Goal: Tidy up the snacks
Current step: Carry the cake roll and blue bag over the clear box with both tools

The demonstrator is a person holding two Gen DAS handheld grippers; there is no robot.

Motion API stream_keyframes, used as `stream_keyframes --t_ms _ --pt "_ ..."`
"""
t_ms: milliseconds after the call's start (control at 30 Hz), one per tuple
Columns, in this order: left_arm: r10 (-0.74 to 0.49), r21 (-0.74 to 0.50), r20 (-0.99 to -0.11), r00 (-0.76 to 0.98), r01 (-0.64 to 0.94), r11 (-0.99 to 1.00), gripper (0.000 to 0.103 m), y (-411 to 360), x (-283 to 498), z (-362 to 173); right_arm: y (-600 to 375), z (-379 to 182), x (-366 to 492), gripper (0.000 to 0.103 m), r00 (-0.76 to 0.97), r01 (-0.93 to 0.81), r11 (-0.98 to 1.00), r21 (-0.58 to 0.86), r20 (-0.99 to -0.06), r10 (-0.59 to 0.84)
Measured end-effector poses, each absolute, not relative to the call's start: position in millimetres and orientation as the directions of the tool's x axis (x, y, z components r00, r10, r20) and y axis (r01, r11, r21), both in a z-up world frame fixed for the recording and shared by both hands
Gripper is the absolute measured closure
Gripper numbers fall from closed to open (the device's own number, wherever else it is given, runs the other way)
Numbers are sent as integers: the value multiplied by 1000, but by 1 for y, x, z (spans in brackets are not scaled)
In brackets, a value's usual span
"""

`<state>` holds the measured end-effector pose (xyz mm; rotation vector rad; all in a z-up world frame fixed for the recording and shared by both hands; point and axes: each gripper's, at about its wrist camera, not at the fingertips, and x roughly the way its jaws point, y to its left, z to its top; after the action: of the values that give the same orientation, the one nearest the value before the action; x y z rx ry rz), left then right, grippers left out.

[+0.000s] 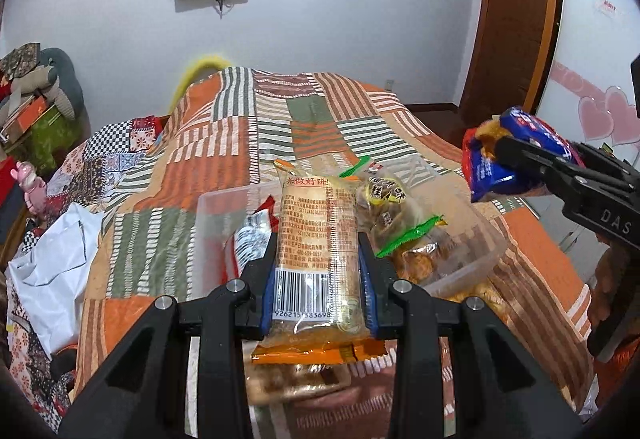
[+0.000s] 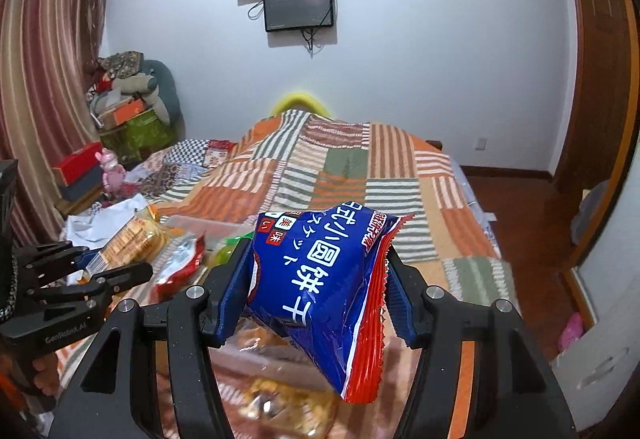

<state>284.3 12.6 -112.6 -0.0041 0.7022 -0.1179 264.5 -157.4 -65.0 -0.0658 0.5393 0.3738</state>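
Orange-sealed biscuit pack [image 1: 318,235] we logged clamped lengthwise in our left gripper [image 1: 318,259] above the clear snack tub [image 1: 478,239], while our right gripper [image 2: 316,271] pinched a blue-and-red biscuit bag [image 2: 320,279] aloft over the quilt [image 2: 320,167].

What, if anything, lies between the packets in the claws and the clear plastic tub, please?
Nothing visible does. The open-topped clear plastic tub lies just beyond the left claw's orange-ended biscuit packet; the right claw grips a blue-and-red biscuit bag.
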Motion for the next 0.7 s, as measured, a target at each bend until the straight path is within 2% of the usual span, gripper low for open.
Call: stream_keyframes --t_ms 200,700 --pt "-114 -33 -671 733 124 992 69 3 303 -123 -160 -68 283 46 791 -350 936 46 -521 321" --pt "-173 -126 -743 646 119 985 69 -2 351 -149 -144 -94 315 46 748 -366 931 2 -595 295"
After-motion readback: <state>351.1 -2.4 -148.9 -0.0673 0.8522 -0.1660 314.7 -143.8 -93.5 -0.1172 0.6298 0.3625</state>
